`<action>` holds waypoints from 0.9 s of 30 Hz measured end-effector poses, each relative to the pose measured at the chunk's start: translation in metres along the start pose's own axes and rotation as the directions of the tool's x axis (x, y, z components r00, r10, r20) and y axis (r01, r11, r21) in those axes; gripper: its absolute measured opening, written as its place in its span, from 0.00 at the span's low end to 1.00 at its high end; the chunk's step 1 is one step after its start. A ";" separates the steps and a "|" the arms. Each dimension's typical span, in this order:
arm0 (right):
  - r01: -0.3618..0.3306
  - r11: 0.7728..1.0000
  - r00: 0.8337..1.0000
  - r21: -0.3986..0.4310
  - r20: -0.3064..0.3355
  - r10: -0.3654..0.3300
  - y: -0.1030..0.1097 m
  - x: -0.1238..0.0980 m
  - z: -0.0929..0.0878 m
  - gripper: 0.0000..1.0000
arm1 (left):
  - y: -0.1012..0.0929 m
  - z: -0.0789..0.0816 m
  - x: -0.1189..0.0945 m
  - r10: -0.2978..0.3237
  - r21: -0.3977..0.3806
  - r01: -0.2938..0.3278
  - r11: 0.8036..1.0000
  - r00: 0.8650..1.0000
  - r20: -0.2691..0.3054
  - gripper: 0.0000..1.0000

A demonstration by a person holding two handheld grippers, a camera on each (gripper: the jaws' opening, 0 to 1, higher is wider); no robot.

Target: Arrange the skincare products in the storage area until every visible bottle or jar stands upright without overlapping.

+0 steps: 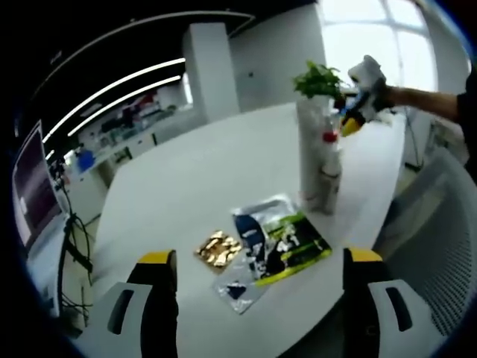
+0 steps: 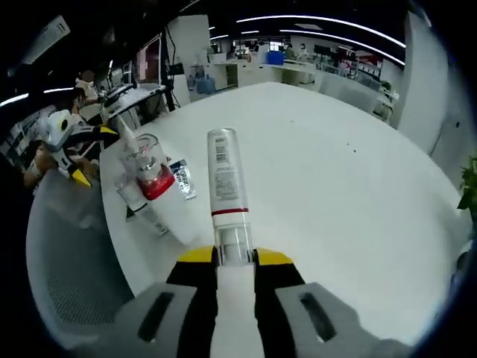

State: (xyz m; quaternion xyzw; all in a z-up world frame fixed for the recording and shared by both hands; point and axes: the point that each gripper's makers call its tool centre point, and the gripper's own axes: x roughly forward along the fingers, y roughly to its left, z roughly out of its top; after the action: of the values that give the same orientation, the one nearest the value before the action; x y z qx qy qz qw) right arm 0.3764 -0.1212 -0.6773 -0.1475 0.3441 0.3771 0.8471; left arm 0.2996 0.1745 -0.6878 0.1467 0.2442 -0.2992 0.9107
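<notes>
The large round white table (image 1: pixel 223 171) carries everything. In the left gripper view a tall white bottle (image 1: pixel 311 153) stands upright near the far edge, with a smaller white bottle with a red collar (image 1: pixel 330 179) just beside it and green leaves (image 1: pixel 317 78) behind them. Nearer lie flat packets: a glossy green-and-black sachet (image 1: pixel 287 245), a small crinkled gold foil packet (image 1: pixel 218 250) beside it, and a small clear pouch with something dark blue inside (image 1: pixel 240 289).

The right gripper (image 2: pixel 234 262) is pinching a slim white tube-shaped bottle with a printed label and red band (image 2: pixel 226 190), held low on its body with its length running out ahead of the jaws over the table. Beside it, in the right gripper view, stands a clear-capped white bottle with a red collar (image 2: pixel 155 186). The left gripper (image 1: pixel 261 272) is spread wide with nothing between its jaws — it hovers over the sachets.

The held bottle looks like rigid, smooth plastic, probably light and somewhat slippery; being narrow-based, it would likely tip easily — a mid-body grip should keep it steadier when set down upright.
</notes>
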 end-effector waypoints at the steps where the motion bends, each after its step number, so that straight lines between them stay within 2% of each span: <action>1: -0.003 1.000 1.000 -0.007 0.004 0.003 0.002 -0.003 0.002 0.16 | 0.000 0.000 0.000 0.000 0.000 0.000 1.000 1.000 0.000 0.91; 10: 0.010 0.999 0.996 -0.049 0.087 -0.005 0.010 -0.029 0.031 0.16 | 0.004 -0.002 0.000 0.017 0.002 -0.017 1.000 1.000 -0.012 0.94; 15: -0.013 0.996 0.988 -0.090 0.152 0.027 0.033 -0.047 0.055 0.16 | 0.005 -0.003 0.000 0.020 0.000 -0.020 1.000 1.000 -0.014 0.94; 19: -0.049 0.992 0.984 -0.120 0.166 0.069 0.053 -0.049 0.065 0.16 | 0.005 -0.004 0.000 0.018 -0.028 -0.018 0.999 1.000 -0.015 0.95; 27: -0.105 0.980 0.973 -0.168 0.187 0.136 0.085 -0.045 0.076 0.16 | 0.005 -0.002 -0.001 0.019 -0.023 -0.020 1.000 1.000 -0.007 0.95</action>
State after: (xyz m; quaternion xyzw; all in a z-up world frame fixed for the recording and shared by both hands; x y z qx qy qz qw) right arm 0.3279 -0.0498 -0.5900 -0.1543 0.2357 0.4668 0.8383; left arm 0.3013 0.1793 -0.6884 0.1395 0.2495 -0.2869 0.9143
